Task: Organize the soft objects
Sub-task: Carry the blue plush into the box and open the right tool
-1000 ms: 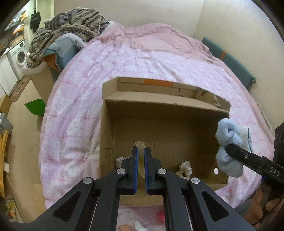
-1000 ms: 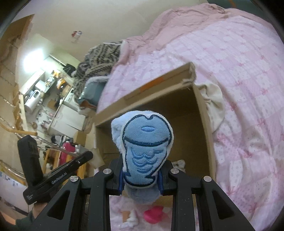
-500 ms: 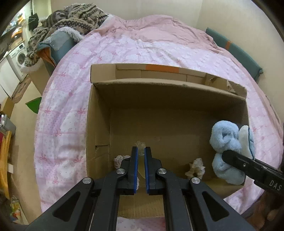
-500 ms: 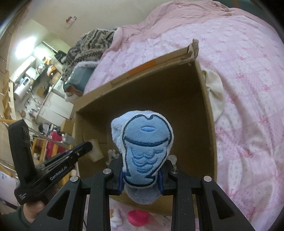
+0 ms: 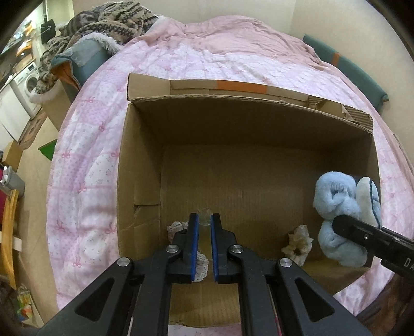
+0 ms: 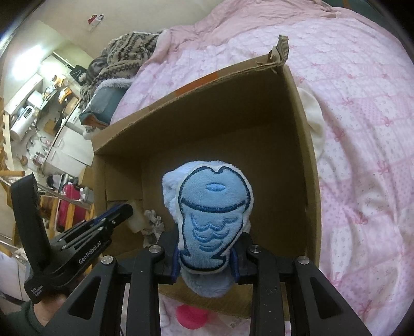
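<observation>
An open cardboard box (image 5: 139,165) (image 6: 305,160) lies on the pink bed. My right gripper (image 6: 205,254) is shut on a light blue plush fish (image 6: 211,214) and holds it inside the box near its right wall; the plush also shows in the left wrist view (image 5: 341,204). My left gripper (image 5: 204,219) is shut on a small pale translucent soft object (image 5: 204,215) over the box's near left part; it also shows in the right wrist view (image 6: 135,219). A cream scrunchie (image 5: 297,243) and a white lacy piece (image 5: 176,227) lie on the box floor.
A pink quilt (image 5: 90,160) covers the bed around the box. A patterned blanket heap (image 5: 103,23) sits at the far left. A pink object (image 6: 192,315) lies in front of the box. A cream cloth (image 6: 314,116) lies at the box's right outside.
Both grippers have moved forward and down into the box, each with its object still held. The box looms larger in both views.
</observation>
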Tool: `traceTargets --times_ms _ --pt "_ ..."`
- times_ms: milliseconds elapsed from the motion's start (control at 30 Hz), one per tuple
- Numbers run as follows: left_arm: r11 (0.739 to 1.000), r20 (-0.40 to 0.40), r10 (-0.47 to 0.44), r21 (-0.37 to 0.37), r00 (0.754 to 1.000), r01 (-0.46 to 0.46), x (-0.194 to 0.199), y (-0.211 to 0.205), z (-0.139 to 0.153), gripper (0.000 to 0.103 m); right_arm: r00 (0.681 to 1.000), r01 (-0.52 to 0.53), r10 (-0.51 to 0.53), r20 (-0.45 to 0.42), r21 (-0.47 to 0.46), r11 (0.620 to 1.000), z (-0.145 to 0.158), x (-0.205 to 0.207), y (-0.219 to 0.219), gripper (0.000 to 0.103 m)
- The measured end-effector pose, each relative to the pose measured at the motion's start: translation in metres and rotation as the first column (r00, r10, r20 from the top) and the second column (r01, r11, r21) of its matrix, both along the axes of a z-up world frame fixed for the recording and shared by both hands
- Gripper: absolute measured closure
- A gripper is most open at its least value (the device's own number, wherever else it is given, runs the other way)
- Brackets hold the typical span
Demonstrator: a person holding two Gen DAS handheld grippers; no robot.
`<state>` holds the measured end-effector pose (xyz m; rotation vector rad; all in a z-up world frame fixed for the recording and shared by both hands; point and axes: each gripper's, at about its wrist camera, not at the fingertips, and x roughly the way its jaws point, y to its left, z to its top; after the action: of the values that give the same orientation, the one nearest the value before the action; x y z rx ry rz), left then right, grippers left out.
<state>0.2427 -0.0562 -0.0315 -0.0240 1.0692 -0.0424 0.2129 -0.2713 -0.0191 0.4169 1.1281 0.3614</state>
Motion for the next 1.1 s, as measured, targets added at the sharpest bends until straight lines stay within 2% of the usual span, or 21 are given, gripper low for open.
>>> traceTargets --times_ms 300,367,500,567,633,700,733,767,800,833,867,1100 --pt "1.000 -0.020 0.011 -0.018 1.000 -0.012 0.000 0.002 -0.003 0.092 1.000 0.002 -0.002 -0.004 0.019 1.000 -0.001 -0.003 -0.002 0.070" --pt "1.000 -0.016 0.004 -0.016 1.000 -0.004 -0.001 0.001 -0.002 0.086 1.000 0.005 -0.005 -0.009 0.026 1.000 -0.002 -0.002 -0.002 0.069" --pt "1.000 -0.010 -0.011 -0.007 1.000 0.011 -0.004 -0.005 0.001 0.085 1.000 0.002 -0.002 -0.003 0.030 1.000 -0.001 -0.002 -0.001 0.068" --pt "1.000 -0.011 -0.015 -0.011 1.000 0.015 -0.004 -0.006 0.003 0.085 1.000 0.000 0.000 0.002 0.030 1.000 0.000 -0.002 -0.002 0.056" --pt "1.000 -0.010 -0.016 -0.010 1.000 0.016 -0.004 -0.007 0.005 0.083 1.000 0.004 -0.005 0.017 0.056 0.998 0.003 -0.002 -0.002 0.055" --pt "1.000 -0.004 -0.018 -0.006 1.000 0.018 -0.005 -0.008 0.008 0.076 0.999 0.001 -0.004 0.041 0.059 0.998 0.009 -0.003 -0.002 0.049" --pt "1.000 0.001 -0.021 -0.005 1.000 0.021 -0.006 -0.008 0.010 0.068 0.998 0.002 -0.006 0.057 0.065 0.998 0.013 -0.004 -0.003 0.042" --pt "1.000 0.008 -0.024 -0.002 1.000 0.024 -0.007 -0.009 0.012 0.057 0.997 0.004 -0.009 0.073 0.073 0.997 0.016 -0.005 -0.004 0.039" --pt "1.000 0.021 -0.024 0.002 0.999 0.024 -0.008 -0.009 0.016 0.052 0.996 0.004 -0.011 0.086 0.077 0.997 0.018 -0.005 -0.005 0.038" --pt "1.000 0.031 -0.023 0.006 0.999 0.023 -0.009 -0.009 0.019 0.042 0.995 0.006 -0.013 0.098 0.075 0.997 0.021 -0.006 -0.005 0.035" --pt "1.000 0.038 -0.021 0.010 0.999 0.021 -0.010 -0.009 0.021 0.037 0.994 0.009 -0.017 0.107 0.070 0.997 0.023 -0.006 -0.005 0.029" --pt "1.000 0.059 -0.010 0.009 0.998 0.009 -0.015 -0.003 0.034 0.036 0.989 0.021 -0.026 0.143 0.041 0.999 0.031 -0.008 -0.005 0.021"
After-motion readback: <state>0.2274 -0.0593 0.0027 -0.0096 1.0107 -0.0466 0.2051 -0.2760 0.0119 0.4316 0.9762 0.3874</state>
